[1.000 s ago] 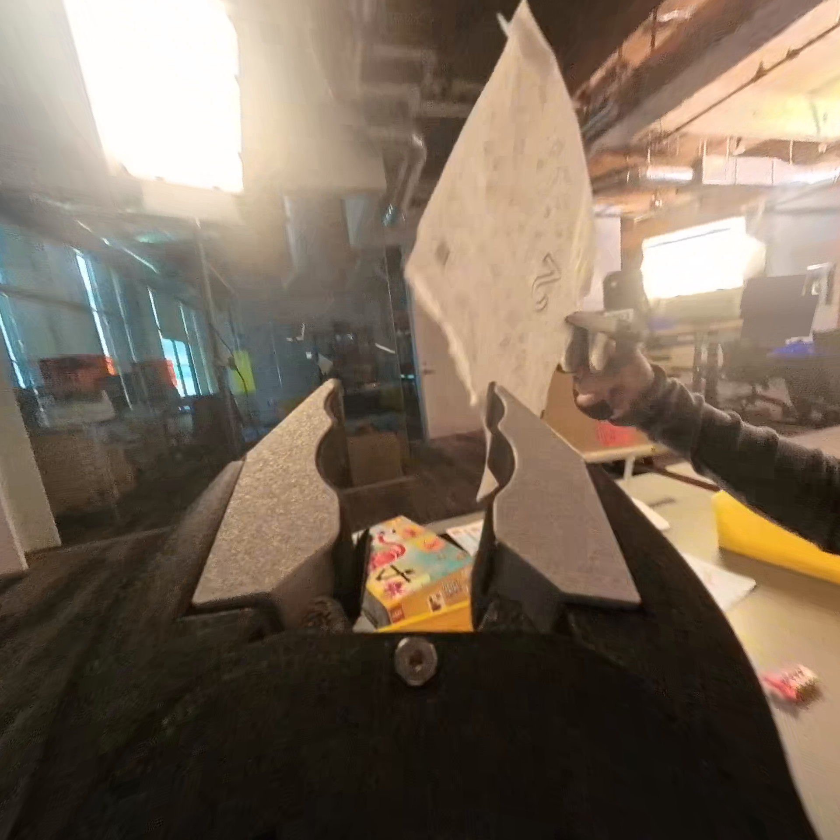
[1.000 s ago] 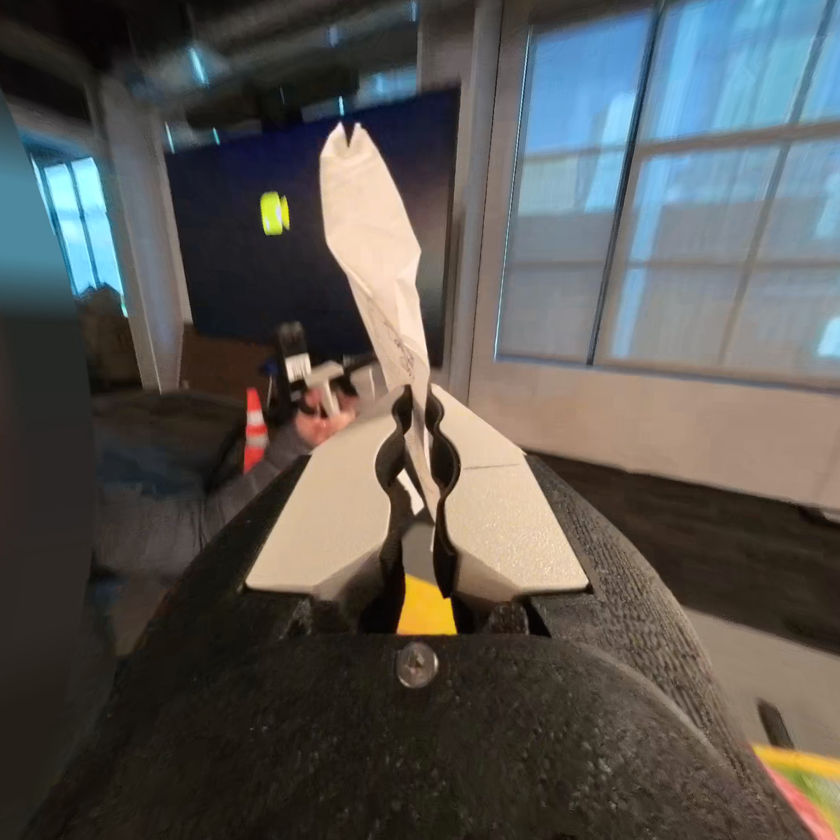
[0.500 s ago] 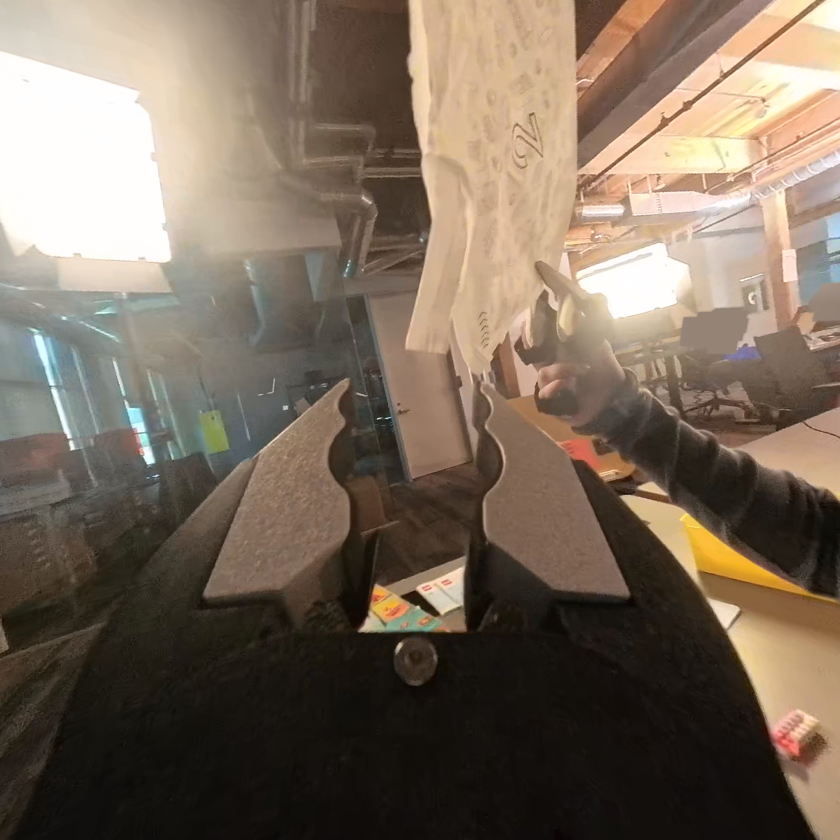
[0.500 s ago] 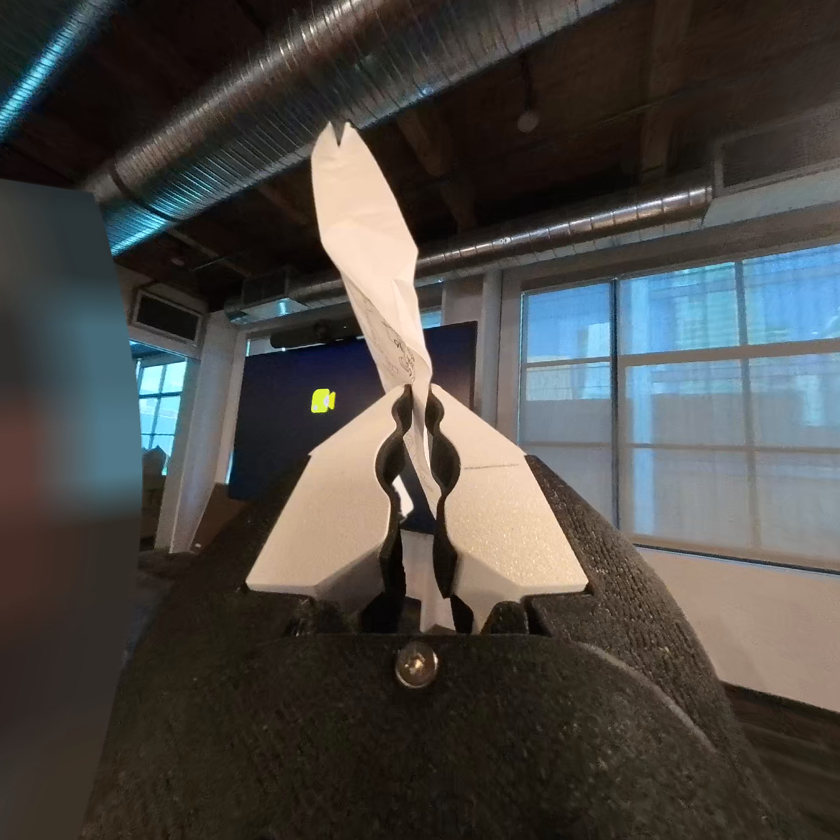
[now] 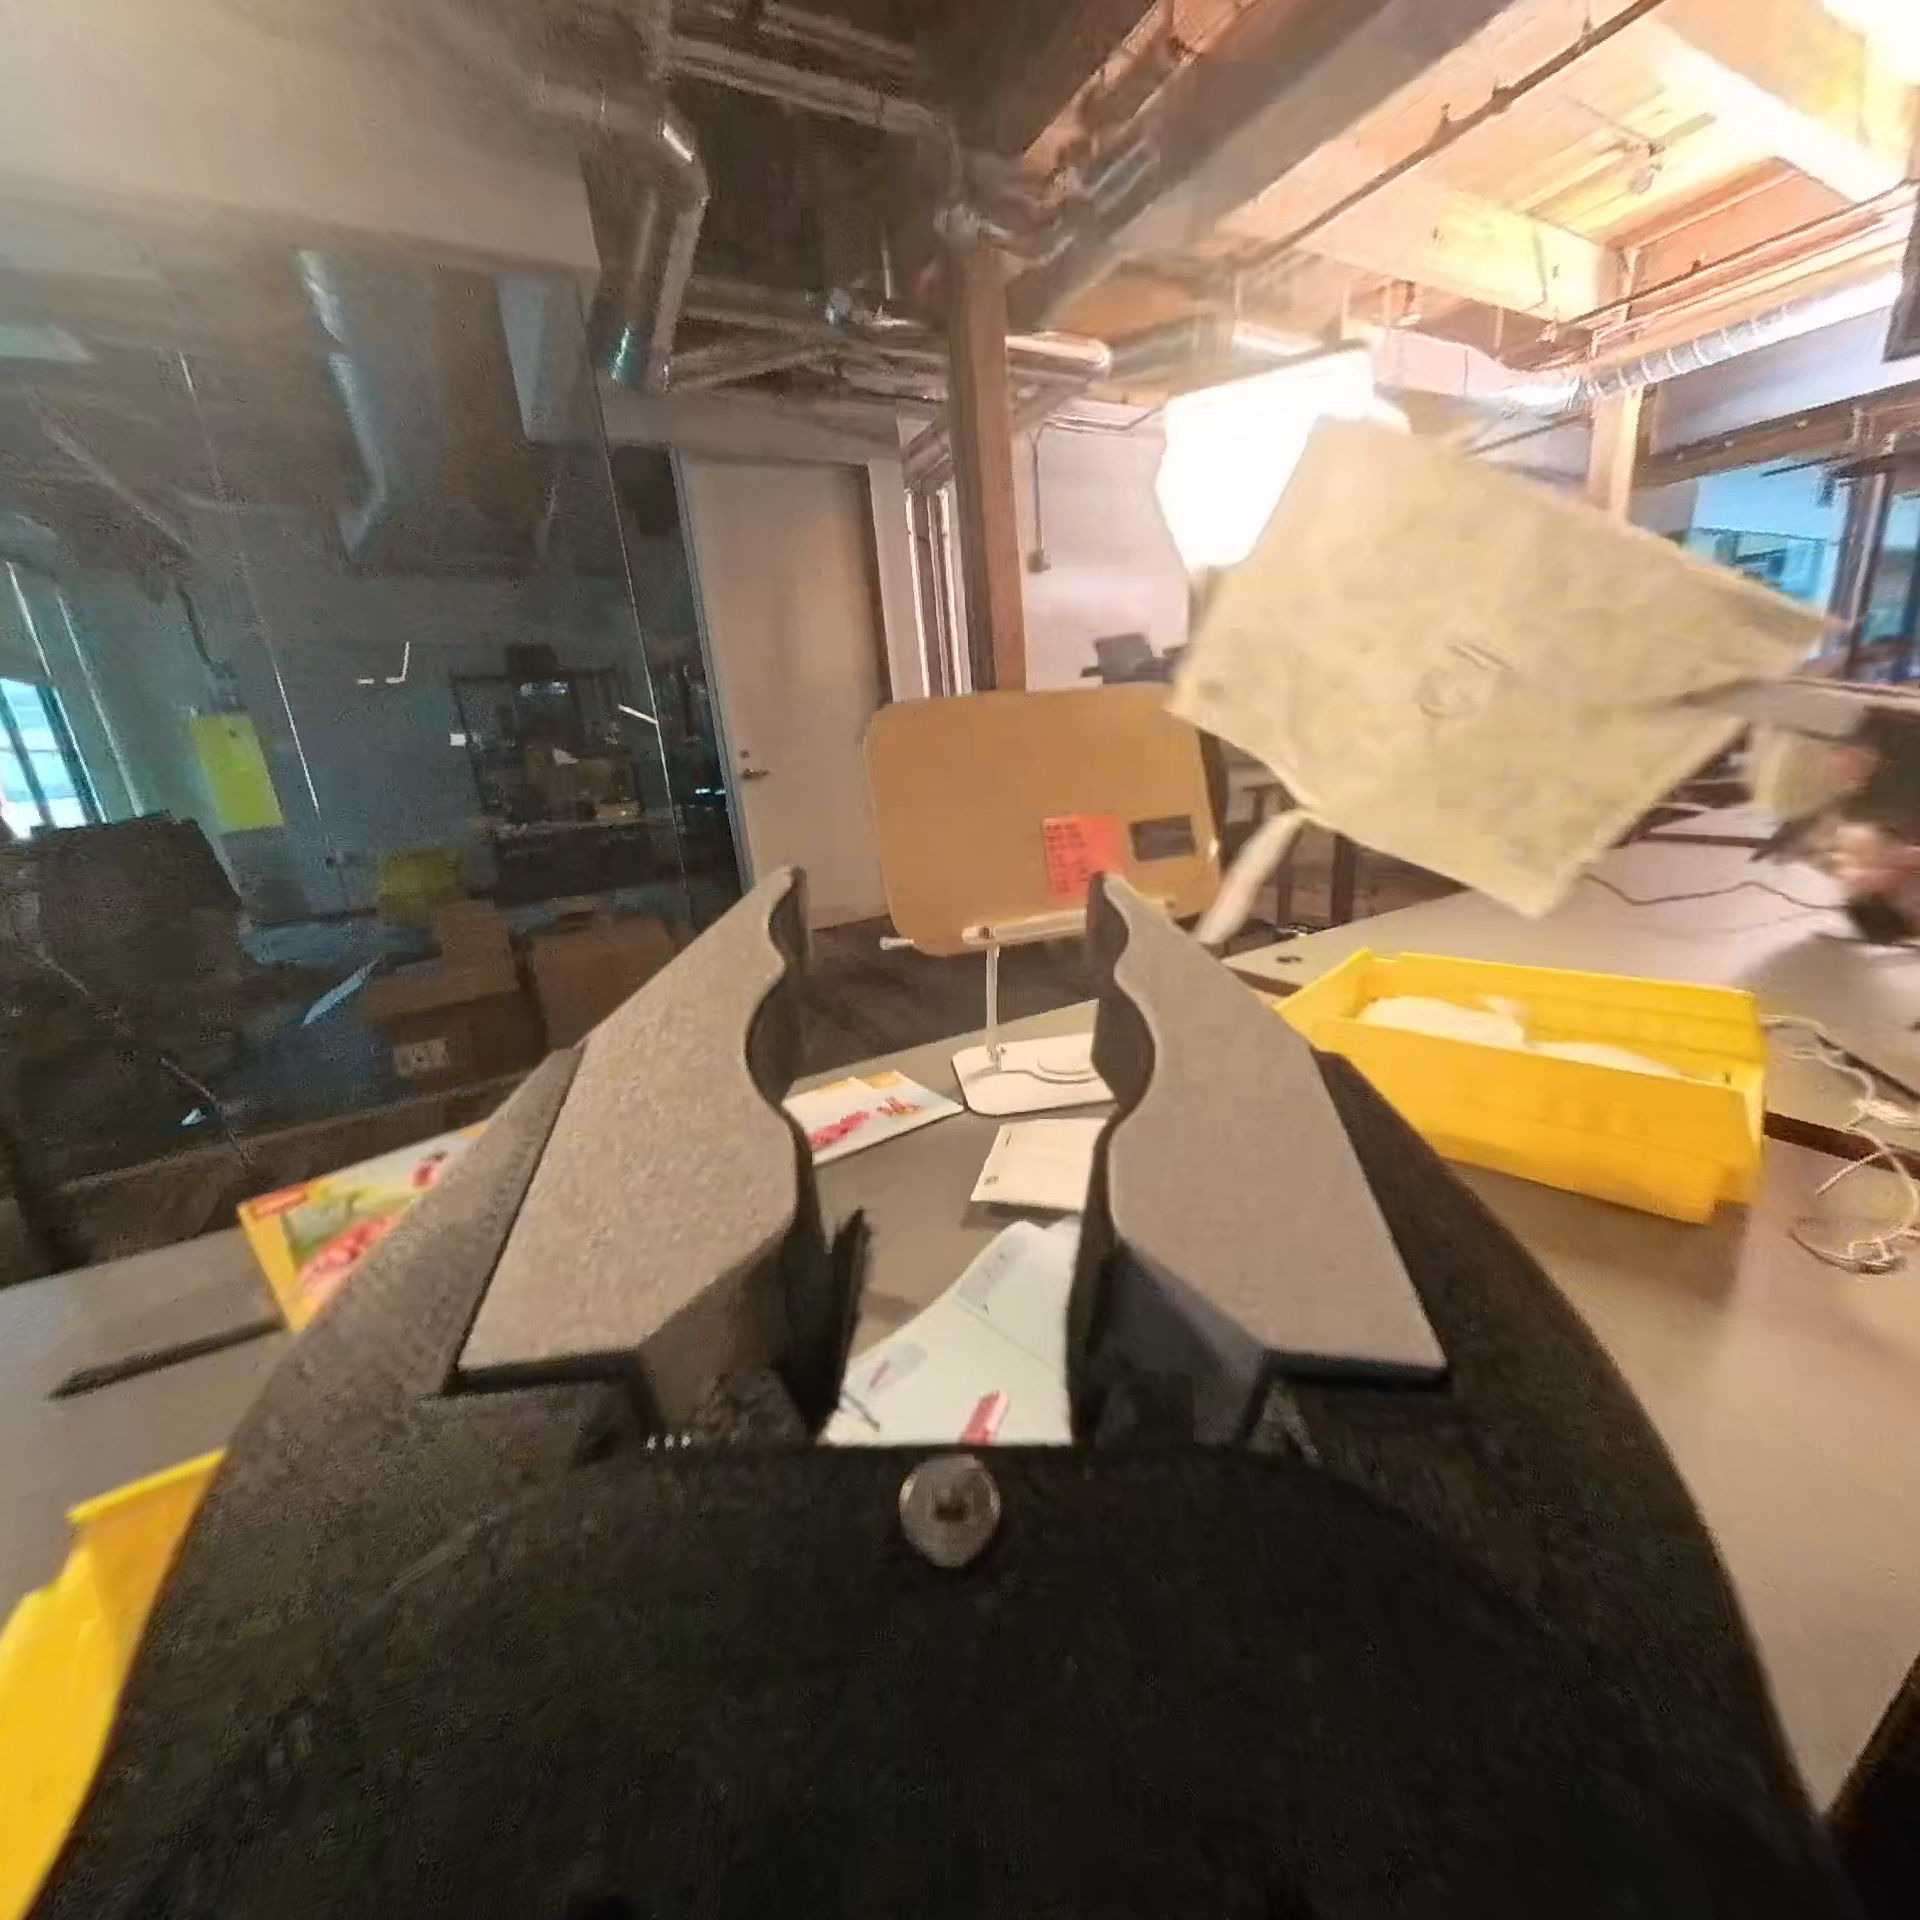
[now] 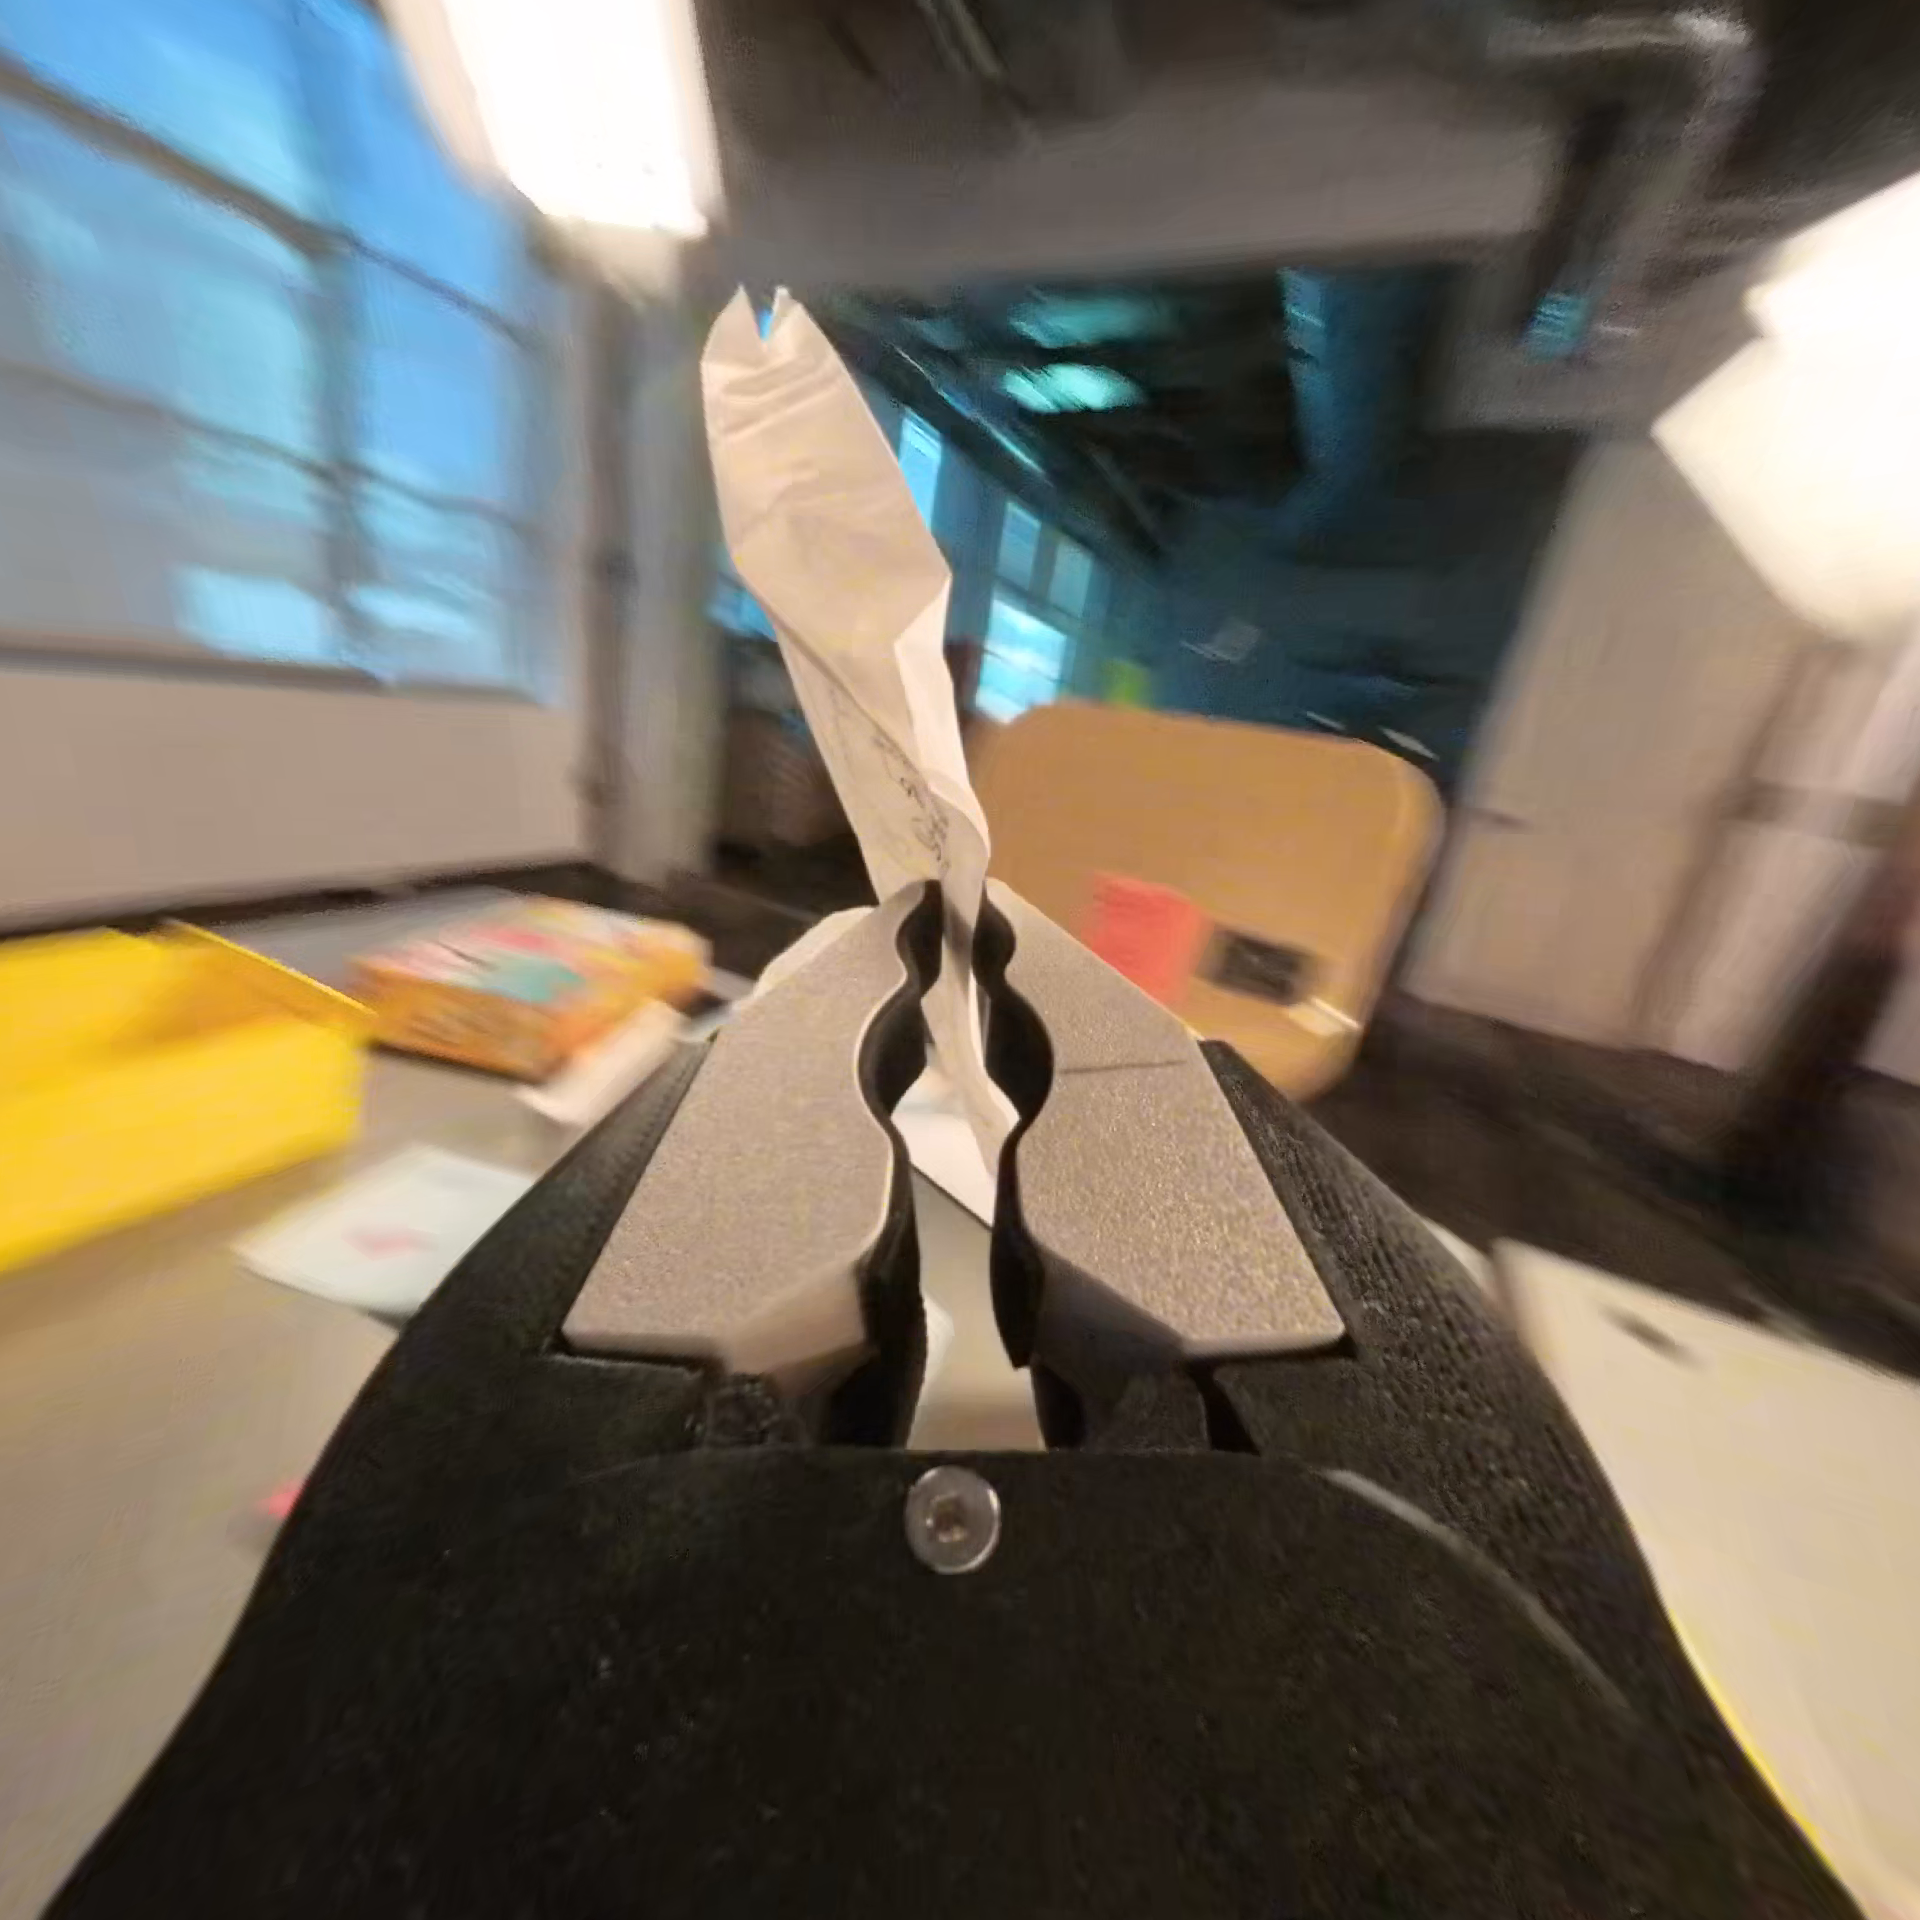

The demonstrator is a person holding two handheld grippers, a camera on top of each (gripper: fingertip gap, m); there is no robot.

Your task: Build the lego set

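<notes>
My left wrist camera sits just behind its own fingers, above the near table (image 5: 1621,1382), and faces far across it toward the tan board on a stand (image 5: 1023,800) and the glass wall (image 5: 343,644) at far left. My right wrist camera sits equally close behind its fingers, lower, heavily blurred. Both views share the tan board (image 6: 1226,852) and table (image 6: 156,1382).
</notes>
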